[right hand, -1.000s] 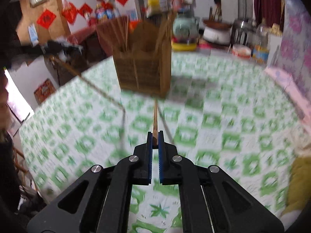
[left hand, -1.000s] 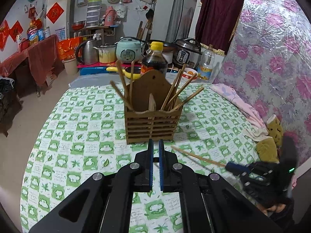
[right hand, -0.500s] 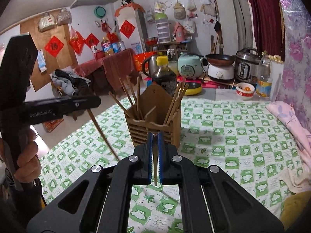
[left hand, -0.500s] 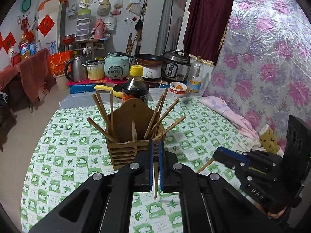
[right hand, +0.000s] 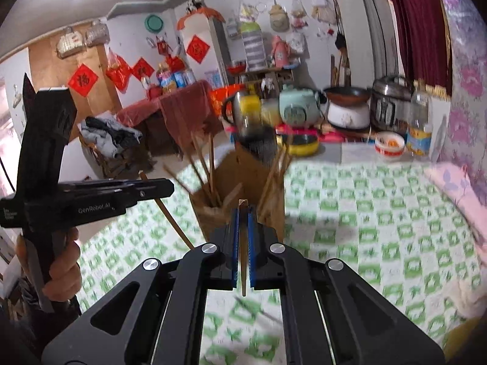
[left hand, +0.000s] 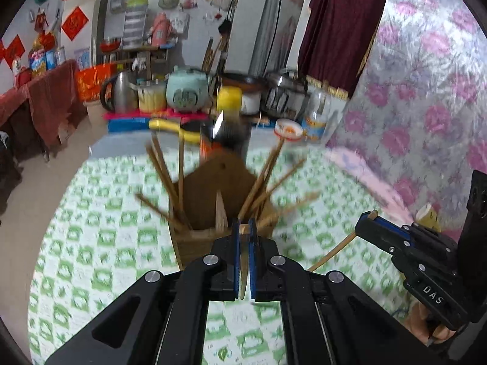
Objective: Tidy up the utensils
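two grippers, the left gripper (left hand: 243,228) and the right gripper (right hand: 242,213), each pinching one chopstick: the left's chopstick (left hand: 244,270), the right's chopstick (right hand: 243,261). one wooden holder (left hand: 213,237). roughly eight or nine loose chopsticks (left hand: 170,179) stand in it, though blur makes the count unsure. behind: two rice cookers, one kettle, one dark sauce bottle (right hand: 255,127).

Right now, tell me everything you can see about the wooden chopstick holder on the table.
The wooden chopstick holder is a brown slatted box with a taller peaked back panel and a centre divider. It stands upright on the green checked tablecloth. Chopsticks lean outward from both compartments. Neither gripper touches it, though motion blur hides detail.
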Tool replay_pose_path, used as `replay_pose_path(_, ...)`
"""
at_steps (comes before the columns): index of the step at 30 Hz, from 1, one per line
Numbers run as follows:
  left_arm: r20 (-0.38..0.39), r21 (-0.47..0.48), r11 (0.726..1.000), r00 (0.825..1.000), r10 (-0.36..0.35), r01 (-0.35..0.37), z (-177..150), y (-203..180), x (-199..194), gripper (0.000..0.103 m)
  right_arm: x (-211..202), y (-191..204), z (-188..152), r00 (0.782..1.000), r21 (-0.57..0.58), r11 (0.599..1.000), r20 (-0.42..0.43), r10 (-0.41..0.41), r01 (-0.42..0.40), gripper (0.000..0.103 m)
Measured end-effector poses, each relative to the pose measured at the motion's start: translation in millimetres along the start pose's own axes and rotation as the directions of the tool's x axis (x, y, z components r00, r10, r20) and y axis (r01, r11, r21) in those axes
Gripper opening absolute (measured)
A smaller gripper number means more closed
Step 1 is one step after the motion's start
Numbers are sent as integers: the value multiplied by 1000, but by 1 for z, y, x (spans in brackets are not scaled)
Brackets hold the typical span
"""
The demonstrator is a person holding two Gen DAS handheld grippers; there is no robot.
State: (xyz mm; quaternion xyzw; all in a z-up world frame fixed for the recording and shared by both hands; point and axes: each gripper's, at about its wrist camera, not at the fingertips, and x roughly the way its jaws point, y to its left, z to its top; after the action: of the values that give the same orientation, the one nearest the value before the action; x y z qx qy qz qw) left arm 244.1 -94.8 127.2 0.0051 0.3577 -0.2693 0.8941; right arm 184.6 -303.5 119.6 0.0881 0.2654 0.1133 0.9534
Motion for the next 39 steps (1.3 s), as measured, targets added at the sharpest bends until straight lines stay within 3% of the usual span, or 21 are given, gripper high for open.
replay_pose_path(5, 134, -6, 1000, 991, 21, -21, 44, 1, -28, 5, -9, 11, 45, 992, -2, 1000, 120, 27, -27, 6)
replay_pose_path(9, 207, -22, 998, 977, 58, -54, 67, 7, -39, 5, -9, 15, 65, 977, 2, 1000, 211, -17, 17, 6)
replay_pose_path(12, 237, -34, 994, 965, 110, -105, 76, 13, -34, 5, 3, 12, 69, 972, 18, 999, 233, -41, 38, 6)
replay_pose_path(15, 220, -51, 992, 967, 128, -119, 77, 22, -14, 5, 25, 7, 63, 977, 28, 999, 210, -41, 36, 6)
replay_pose_path(19, 175, -73, 992, 978, 117, -105, 68, 36, 18, 5, 64, -2, 58, 996, 30, 1000, 91, -12, 9, 6)
replay_pose_path(22, 99, -92, 993, 991, 85, -76, 66, 46, 44, 6, 80, -4, 51, 998, 9, 1000, 48, -29, 28, 9)
replay_pose_path(24, 73, -117, 991, 995, 68, -60, 63, 54, 49, 23, 79, -5, 50, 998, 10, 999, 51, -43, 43, 25)
replay_pose_path(25, 72, -130, 990, 995, 67, -57, 62, 56, 48, 55, 76, -6, 50, 997, 12, 999, 63, -46, 45, 28)
replay_pose_path(26, 84, -144, 988, 994, 75, -62, 61, 59, 47, 79, 74, -8, 50, 996, 13, 998, 74, -58, 57, 34)
replay_pose_path(28, 128, -175, 982, 987, 98, -75, 60, 62, 36, 87, 67, -8, 51, 993, 13, 997, 93, -78, 77, 39)
replay_pose_path(32, 136, -183, 982, 988, 73, -47, 61, 63, 26, 93, 55, -11, 54, 986, 32, 995, 133, -103, 99, 55)
replay_pose_path(34, 141, -186, 980, 986, 93, -66, 63, 63, 24, 94, 49, -12, 55, 982, 42, 994, 151, -110, 105, 63)
replay_pose_path(36, 144, -181, 979, 983, 117, -90, 64, 61, 22, 94, 44, -13, 55, 978, 59, 993, 173, -115, 107, 78)
replay_pose_path(39, 143, -169, 977, 977, 155, -130, 63, 59, 19, 95, 35, -12, 56, 973, 78, 992, 203, -109, 95, 89)
